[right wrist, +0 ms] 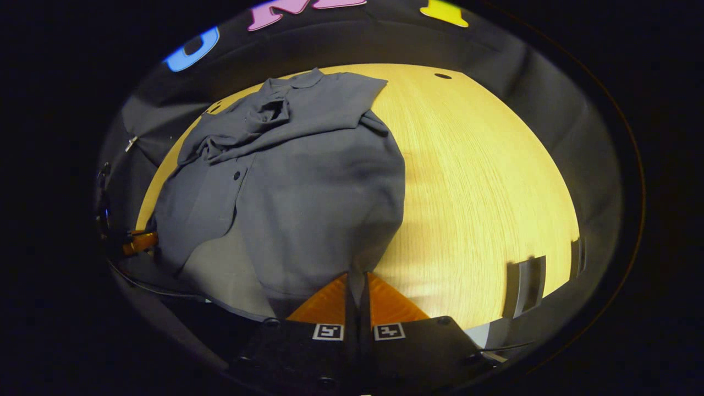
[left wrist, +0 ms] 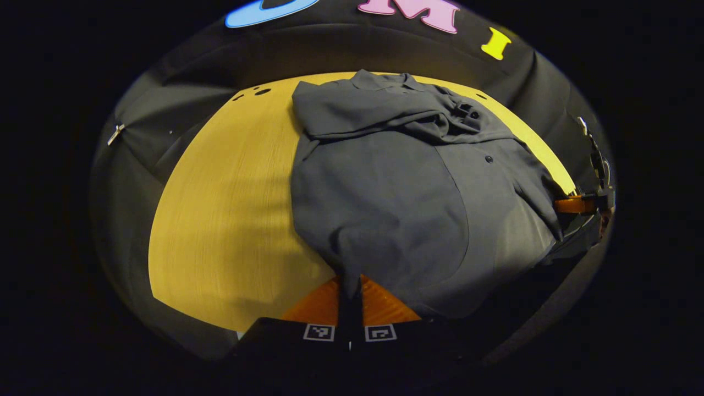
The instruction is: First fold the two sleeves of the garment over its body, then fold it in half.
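A dark grey button shirt (left wrist: pixel 385 187) lies on the yellow wooden table (left wrist: pixel 231 209), collar at the far side. Both sleeves are folded across the chest in a rumpled band (left wrist: pixel 429 118). In the left gripper view my left gripper (left wrist: pixel 350 283) is shut on the near hem corner, and the cloth rises into its fingers. The right gripper (left wrist: pixel 575 204) shows at the far right, holding the other hem corner. In the right gripper view the shirt (right wrist: pixel 308 187) spreads to the left, and my right gripper (right wrist: pixel 357 278) is shut on its hem corner. The left gripper (right wrist: pixel 140 242) holds the opposite corner.
Bare tabletop (right wrist: pixel 484 181) stretches beside the shirt. Small round holes (left wrist: pixel 262 91) mark the table's far edge, with another hole (right wrist: pixel 442 76) in the right gripper view. A metal clip (left wrist: pixel 115 133) hangs on the dark cloth wall. Two upright metal pieces (right wrist: pixel 527 286) stand at the table's near right edge.
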### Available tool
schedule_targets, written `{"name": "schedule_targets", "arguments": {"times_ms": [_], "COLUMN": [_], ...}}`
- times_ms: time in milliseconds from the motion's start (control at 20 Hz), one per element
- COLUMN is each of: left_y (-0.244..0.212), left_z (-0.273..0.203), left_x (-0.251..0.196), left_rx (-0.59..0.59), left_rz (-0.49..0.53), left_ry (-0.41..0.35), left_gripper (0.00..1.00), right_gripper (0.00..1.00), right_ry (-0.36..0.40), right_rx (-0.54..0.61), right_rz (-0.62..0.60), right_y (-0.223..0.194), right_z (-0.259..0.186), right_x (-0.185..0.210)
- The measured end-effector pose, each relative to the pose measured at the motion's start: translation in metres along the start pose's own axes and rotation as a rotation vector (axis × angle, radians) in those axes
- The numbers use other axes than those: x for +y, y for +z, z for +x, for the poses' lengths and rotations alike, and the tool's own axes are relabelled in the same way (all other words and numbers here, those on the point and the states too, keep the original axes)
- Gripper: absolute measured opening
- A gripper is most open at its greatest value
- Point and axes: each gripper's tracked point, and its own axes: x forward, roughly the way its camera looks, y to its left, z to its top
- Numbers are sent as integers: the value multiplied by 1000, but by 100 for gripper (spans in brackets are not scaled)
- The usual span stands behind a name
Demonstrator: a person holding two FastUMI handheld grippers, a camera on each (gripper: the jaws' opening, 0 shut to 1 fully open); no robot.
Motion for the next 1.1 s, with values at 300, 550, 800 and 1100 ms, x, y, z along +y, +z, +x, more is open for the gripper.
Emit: {"name": "schedule_targets", "arguments": {"times_ms": [300,550,800,1100], "left_y": [33,85,145,214], "left_z": [-34,-62,-76,-87], "left_x": [-2,-1,10,16], "left_rx": [-86,-190,-290,-402], "left_rz": [-93,-153,-182,-197], "left_ry": [-21,-46,-50,-57], "left_gripper": [5,6,6,2], "right_gripper": [6,5,5,5], "right_ry": [94,85,131,188], "right_rx": [-133,-262,-409,-534], "right_rz": [123,142,158,113], "right_y": [36,84,150,220], "right_z": [-35,-64,-90,-108], "right_x": [7,-7,3,23]}}
